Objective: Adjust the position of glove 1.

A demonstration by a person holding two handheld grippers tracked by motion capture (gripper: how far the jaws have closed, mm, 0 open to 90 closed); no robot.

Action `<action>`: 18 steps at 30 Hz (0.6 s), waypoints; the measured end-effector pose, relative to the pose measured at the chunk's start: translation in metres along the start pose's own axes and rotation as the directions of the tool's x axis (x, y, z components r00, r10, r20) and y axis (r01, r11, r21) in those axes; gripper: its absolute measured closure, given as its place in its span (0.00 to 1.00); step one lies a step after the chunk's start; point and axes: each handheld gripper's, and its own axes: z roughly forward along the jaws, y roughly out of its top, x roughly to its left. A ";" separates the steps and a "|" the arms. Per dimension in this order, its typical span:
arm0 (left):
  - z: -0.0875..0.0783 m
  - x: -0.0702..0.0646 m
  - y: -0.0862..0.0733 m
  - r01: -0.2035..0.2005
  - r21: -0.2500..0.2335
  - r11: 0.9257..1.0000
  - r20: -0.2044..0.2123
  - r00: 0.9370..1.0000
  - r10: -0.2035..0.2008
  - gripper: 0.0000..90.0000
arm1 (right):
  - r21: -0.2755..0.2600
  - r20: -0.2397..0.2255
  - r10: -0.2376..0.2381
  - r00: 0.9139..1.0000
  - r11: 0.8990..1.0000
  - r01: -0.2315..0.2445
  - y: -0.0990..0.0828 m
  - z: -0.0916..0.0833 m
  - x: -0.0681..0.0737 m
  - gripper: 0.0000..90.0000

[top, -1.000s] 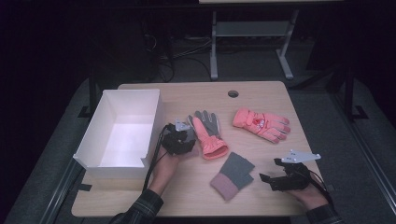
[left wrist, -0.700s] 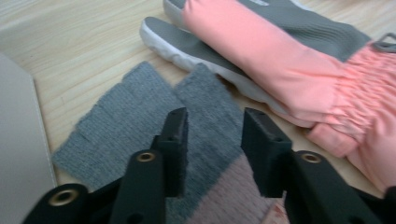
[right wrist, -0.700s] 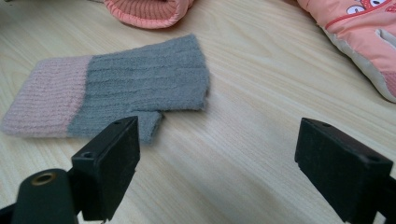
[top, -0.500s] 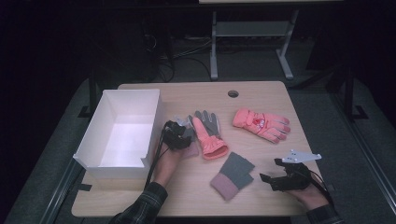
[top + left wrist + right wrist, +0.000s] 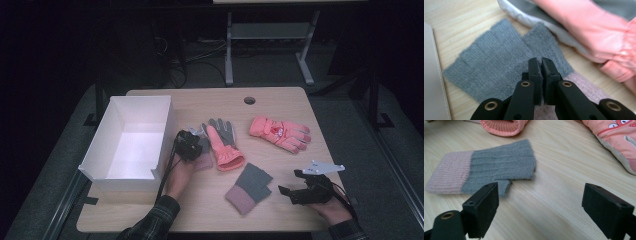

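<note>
A grey knit mitten with a pink cuff (image 5: pixel 491 65) lies between the white box and a pink-and-grey ski glove (image 5: pixel 222 145); its cuff (image 5: pixel 202 161) shows beside my left hand. My left gripper (image 5: pixel 539 61) (image 5: pixel 192 145) has just been closing and is shut, its tips pinching the grey knit near the thumb. The matching mitten (image 5: pixel 248 188) (image 5: pixel 499 161) lies flat toward the table's front. My right gripper (image 5: pixel 291 182) (image 5: pixel 541 202) rests to its right, open, with only bare table between the jaws.
A white open box (image 5: pixel 162 125) stands at the left, its wall close to my left gripper. A pink glove with a cartoon print (image 5: pixel 279 132) (image 5: pixel 616 132) lies at the back right. A cable hole (image 5: pixel 249 100) is near the table's far edge.
My left gripper's jaws have come together on the grey mitten, and the hand shifted only slightly. The right gripper has stayed where it was.
</note>
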 end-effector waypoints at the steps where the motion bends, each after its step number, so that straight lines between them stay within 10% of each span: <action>1: -0.003 0.001 0.001 0.001 -0.002 1.000 0.009 1.000 -0.001 0.97 | 0.000 0.000 0.002 1.000 1.000 -0.002 0.000 0.000 0.000 0.15; 18: -0.048 -0.004 0.018 -0.018 -0.089 0.996 0.094 0.995 0.026 0.97 | 0.001 -0.003 0.006 1.000 1.000 -0.006 0.000 -0.001 0.000 0.15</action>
